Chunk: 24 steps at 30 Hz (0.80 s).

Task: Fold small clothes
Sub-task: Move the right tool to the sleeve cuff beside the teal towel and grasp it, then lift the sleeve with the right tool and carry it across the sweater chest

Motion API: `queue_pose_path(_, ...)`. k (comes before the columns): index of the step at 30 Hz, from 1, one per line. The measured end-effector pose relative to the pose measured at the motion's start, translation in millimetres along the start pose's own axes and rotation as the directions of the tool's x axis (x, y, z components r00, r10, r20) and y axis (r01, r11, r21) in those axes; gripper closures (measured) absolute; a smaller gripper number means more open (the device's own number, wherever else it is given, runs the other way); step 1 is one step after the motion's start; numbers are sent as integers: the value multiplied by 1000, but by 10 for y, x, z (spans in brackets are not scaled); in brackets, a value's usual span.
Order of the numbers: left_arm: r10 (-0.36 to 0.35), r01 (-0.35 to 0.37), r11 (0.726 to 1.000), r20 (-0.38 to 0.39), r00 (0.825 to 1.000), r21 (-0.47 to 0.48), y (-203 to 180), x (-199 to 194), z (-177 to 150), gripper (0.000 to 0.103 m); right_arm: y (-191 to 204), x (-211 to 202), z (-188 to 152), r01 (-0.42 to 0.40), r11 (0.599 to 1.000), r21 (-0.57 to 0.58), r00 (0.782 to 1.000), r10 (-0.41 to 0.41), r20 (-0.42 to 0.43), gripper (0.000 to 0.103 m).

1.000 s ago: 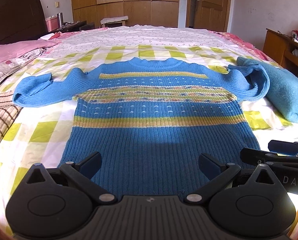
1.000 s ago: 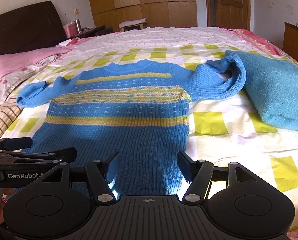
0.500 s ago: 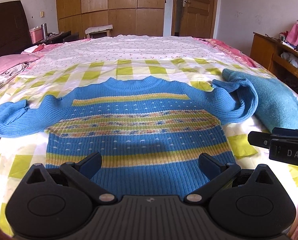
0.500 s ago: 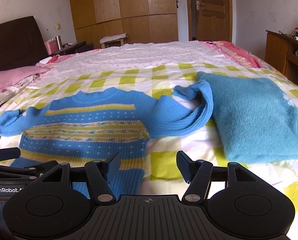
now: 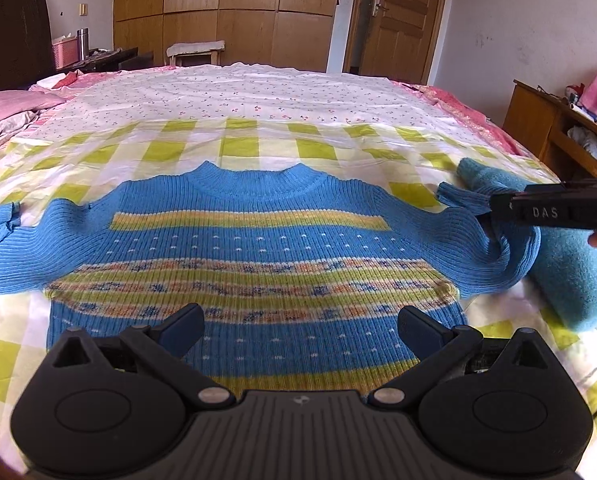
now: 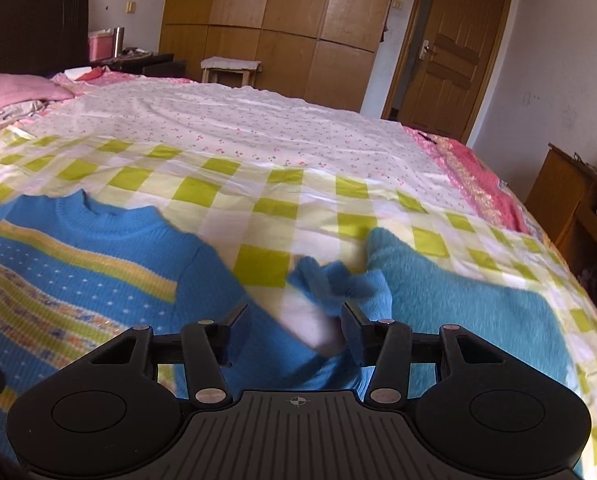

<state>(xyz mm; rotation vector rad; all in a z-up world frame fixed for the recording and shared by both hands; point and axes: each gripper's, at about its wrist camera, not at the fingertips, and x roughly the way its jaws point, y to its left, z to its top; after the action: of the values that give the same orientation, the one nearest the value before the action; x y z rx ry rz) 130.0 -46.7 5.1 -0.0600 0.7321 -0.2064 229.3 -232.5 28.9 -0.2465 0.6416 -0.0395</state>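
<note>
The left gripper (image 5: 300,326) hangs over the lower half of a blue striped sweater (image 5: 254,264) lying flat, front up, on a bed (image 5: 258,120), its fingers (image 5: 184,326) spread wide with nothing between them. The sweater's left sleeve runs out of frame at the edge; its hem is hidden behind the gripper body. To the right, the right gripper (image 6: 294,330) sits low over the sweater's bunched right sleeve (image 6: 338,284), fingers (image 6: 352,330) partly open after just narrowing, the cuff area lying between them; blur makes it unclear whether the pads touch the knit. Its side, seen from the left wrist, reads "DAS", the rest cut off. A folded teal garment (image 6: 458,312) lies just beside the sleeve.
</note>
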Motion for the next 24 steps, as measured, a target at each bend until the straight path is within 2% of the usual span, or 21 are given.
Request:
queue_pose_path(4, -9, 9, 1000, -9, 1000, -5, 41, 85, 9, 0, -64, 420, 170, 11, 998, -58, 997, -15, -72, 56)
queue_pose_path(8, -23, 23, 1000, -13, 1000, 7, 59, 110, -10, 0, -57, 797, 184, -9, 996, -91, 984, -7, -176, 56)
queue_pose_path(10, -27, 27, 1000, -13, 1000, 14, 80, 93, -24, 0, -82, 909, 185, -14, 998, -66, 976, 0, -218, 68)
queue_pose_path(12, -28, 29, 999, -11, 1000, 16, 116, 52, -33, 0, -140, 982, 181, -24, 1000, -15, 964, 20, -265, 94)
queue_pose_path(13, -28, 28, 999, -9, 1000, 16, 139, 27, -34, 0, -168, 985, 180, -18, 1000, 11, 961, 20, -275, 95)
queue_pose_path(17, -25, 24, 1000, 10, 1000, 9, 263, -109, -41, 0, -262, 783, 259, -49, 990, 134, 970, 79, -229, 97)
queue_pose_path(21, -21, 21, 1000, 33, 999, -9, 394, -254, -50, 0, -225, 438, 498, -143, 955, 259, 976, 180, -124, 97)
queue_pose_path(24, -21, 22, 999, 49, 999, -23, 496, -369, -67, 0, -45, 193, 704, -237, 921, 308, 964, 261, -39, 97)
